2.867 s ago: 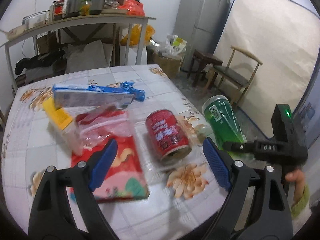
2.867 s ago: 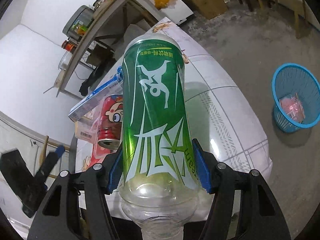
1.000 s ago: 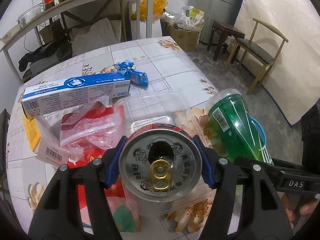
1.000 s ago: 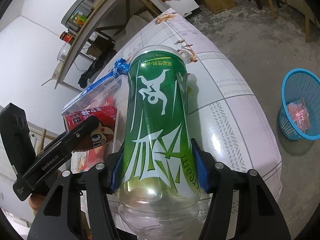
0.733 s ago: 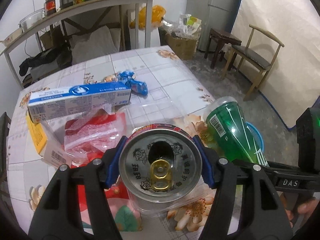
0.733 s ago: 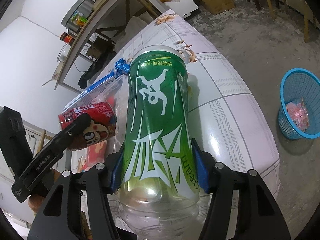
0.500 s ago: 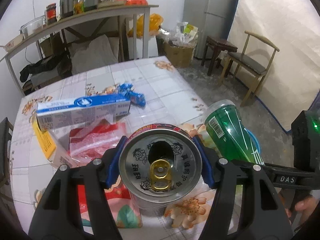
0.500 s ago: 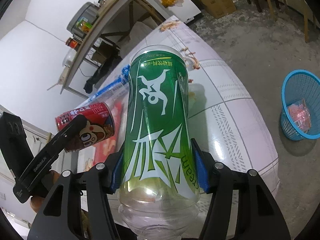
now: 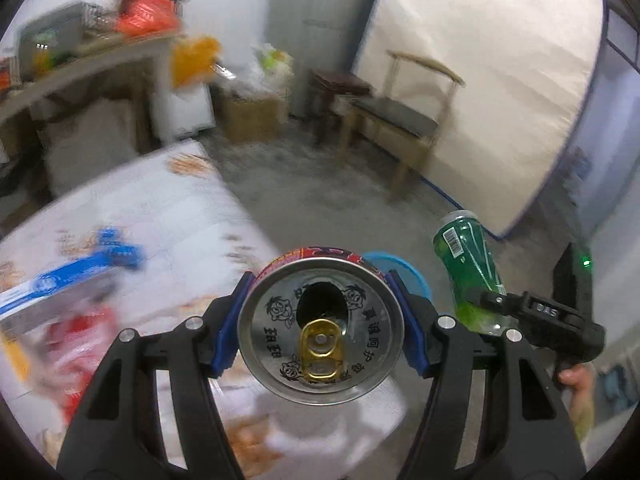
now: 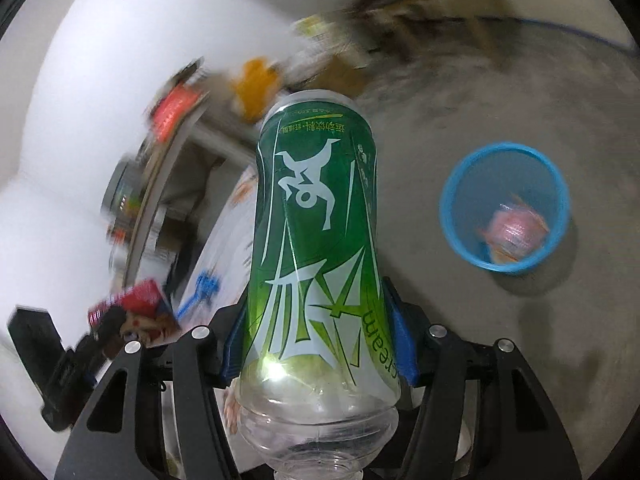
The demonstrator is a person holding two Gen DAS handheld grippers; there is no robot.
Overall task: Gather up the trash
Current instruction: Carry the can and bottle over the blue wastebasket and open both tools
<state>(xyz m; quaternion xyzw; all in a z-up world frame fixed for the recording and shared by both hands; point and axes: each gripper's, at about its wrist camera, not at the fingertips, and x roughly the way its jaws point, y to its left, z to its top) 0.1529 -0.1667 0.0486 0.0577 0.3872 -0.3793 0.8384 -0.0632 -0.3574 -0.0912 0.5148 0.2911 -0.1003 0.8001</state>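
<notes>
Trash is held in both grippers: a red can (image 9: 320,324) is clamped by the left gripper (image 9: 320,328), a green bottle (image 10: 316,248) by the right gripper (image 10: 318,344), near a blue basket (image 10: 452,184).

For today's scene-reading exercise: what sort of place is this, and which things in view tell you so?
Probably a lived-in room of a home, used partly for storage. A tall grey fridge stands in the corner, a wooden chair sits by a mattress leaned on the wall, and a blue waste basket stands on the bare floor.
</notes>
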